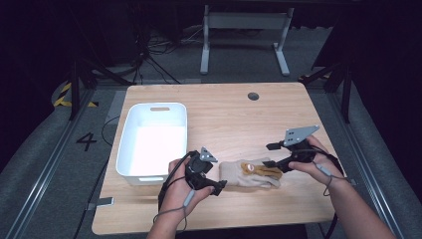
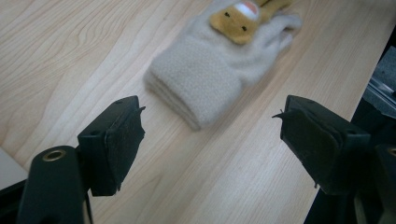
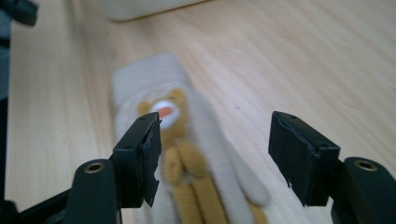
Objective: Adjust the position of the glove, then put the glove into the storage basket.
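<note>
A beige fleece glove (image 1: 249,174) with a tan bear figure (image 1: 256,170) on it lies flat near the table's front edge. My left gripper (image 1: 219,180) is open just left of the glove's cuff and points at it. In the left gripper view the cuff (image 2: 205,79) lies a little ahead of the open left gripper (image 2: 210,116), apart from both jaws. My right gripper (image 1: 270,155) is open at the glove's finger end. In the right gripper view the right gripper (image 3: 215,135) hovers over the glove (image 3: 144,79), with the bear (image 3: 175,140) beside its left jaw.
A white plastic bin (image 1: 130,144) stands at the table's left, close behind my left hand; its wall shows as a pale edge (image 3: 140,7) in the right gripper view. A dark round grommet (image 1: 253,96) sits near the far edge. Bare wood (image 1: 239,119) stretches behind the glove.
</note>
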Motion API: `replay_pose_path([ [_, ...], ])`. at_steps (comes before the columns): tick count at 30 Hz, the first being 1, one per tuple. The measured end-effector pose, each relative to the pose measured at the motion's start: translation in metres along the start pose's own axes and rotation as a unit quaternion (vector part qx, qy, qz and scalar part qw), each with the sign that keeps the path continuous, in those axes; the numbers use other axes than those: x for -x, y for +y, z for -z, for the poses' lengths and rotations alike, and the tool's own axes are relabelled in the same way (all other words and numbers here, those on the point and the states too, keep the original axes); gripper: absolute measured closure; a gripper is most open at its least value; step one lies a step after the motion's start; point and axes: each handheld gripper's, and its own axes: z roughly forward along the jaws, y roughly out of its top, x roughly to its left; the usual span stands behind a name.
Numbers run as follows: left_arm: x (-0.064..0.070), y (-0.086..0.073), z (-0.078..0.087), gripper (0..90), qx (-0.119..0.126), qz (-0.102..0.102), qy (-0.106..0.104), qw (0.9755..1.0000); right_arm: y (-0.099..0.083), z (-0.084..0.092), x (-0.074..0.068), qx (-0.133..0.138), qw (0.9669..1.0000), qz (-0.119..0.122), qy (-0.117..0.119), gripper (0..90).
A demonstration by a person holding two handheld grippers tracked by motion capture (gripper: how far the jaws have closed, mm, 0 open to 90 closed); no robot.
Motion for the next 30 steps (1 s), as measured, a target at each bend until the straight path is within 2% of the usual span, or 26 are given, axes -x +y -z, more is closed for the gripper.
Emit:
replay_pose_path([
  [3, -0.001, 0.002, -0.003, 22.5, 0.001, -0.004, 0.002, 1.0000, -0.005, 0.012, 0.009, 0.018, 0.9989, -0.033, -0.027, 34.1],
  [4, -0.001, 0.002, -0.003, 23.2, 0.001, -0.004, 0.002, 1.0000, -0.005, 0.012, 0.009, 0.018, 0.9989, -0.033, -0.027, 34.1],
  [5, -0.002, 0.004, -0.005, 23.4, 0.002, -0.005, 0.002, 1.0000, -0.011, 0.022, 0.017, 0.028, 0.9971, -0.053, -0.047, 34.0],
  [7, -0.003, 0.006, -0.008, 23.7, 0.007, -0.005, 0.001, 1.0000, -0.016, 0.029, 0.023, 0.033, 0.9946, -0.074, -0.063, 34.0],
  [8, -0.003, 0.006, -0.008, 23.7, 0.007, -0.005, 0.001, 1.0000, -0.016, 0.029, 0.023, 0.033, 0.9946, -0.074, -0.063, 34.0],
  [9, -0.003, 0.007, -0.009, 23.7, 0.010, -0.006, 0.002, 0.9999, -0.018, 0.033, 0.027, 0.038, 0.9930, -0.086, -0.071, 34.0],
  [10, -0.002, 0.009, -0.011, 23.7, 0.015, -0.009, 0.001, 0.9998, -0.024, 0.041, 0.034, 0.047, 0.9889, -0.109, -0.089, 34.0],
  [11, -0.002, 0.011, -0.012, 23.9, 0.017, -0.010, -0.002, 0.9998, -0.027, 0.044, 0.037, 0.049, 0.9872, -0.116, -0.098, 33.9],
  [15, -0.002, 0.014, -0.014, 23.7, 0.020, -0.015, -0.008, 0.9996, -0.033, 0.051, 0.043, 0.050, 0.9837, -0.131, -0.113, 33.8],
  [16, -0.002, 0.017, -0.015, 23.6, 0.019, -0.020, -0.009, 0.9996, -0.038, 0.055, 0.049, 0.050, 0.9801, -0.143, -0.129, 33.3],
  [20, -0.002, 0.021, -0.017, 23.5, 0.023, -0.019, -0.006, 0.9995, -0.048, 0.059, 0.059, 0.048, 0.9710, -0.174, -0.157, 30.7],
  [23, -0.003, 0.022, -0.019, 23.3, 0.027, -0.019, -0.006, 0.9994, -0.056, 0.061, 0.066, 0.044, 0.9605, -0.202, -0.186, 26.9],
  [26, -0.005, 0.024, -0.023, 23.3, 0.026, -0.020, -0.010, 0.9994, -0.064, 0.061, 0.072, 0.044, 0.9523, -0.226, -0.200, 24.2],
  [28, -0.006, 0.025, -0.027, 22.9, 0.026, -0.023, -0.013, 0.9993, -0.069, 0.062, 0.076, 0.042, 0.9481, -0.233, -0.213, 23.5],
  [30, -0.007, 0.027, -0.031, 22.5, 0.027, -0.033, -0.021, 0.9989, -0.073, 0.063, 0.080, 0.044, 0.9430, -0.245, -0.221, 21.8],
])
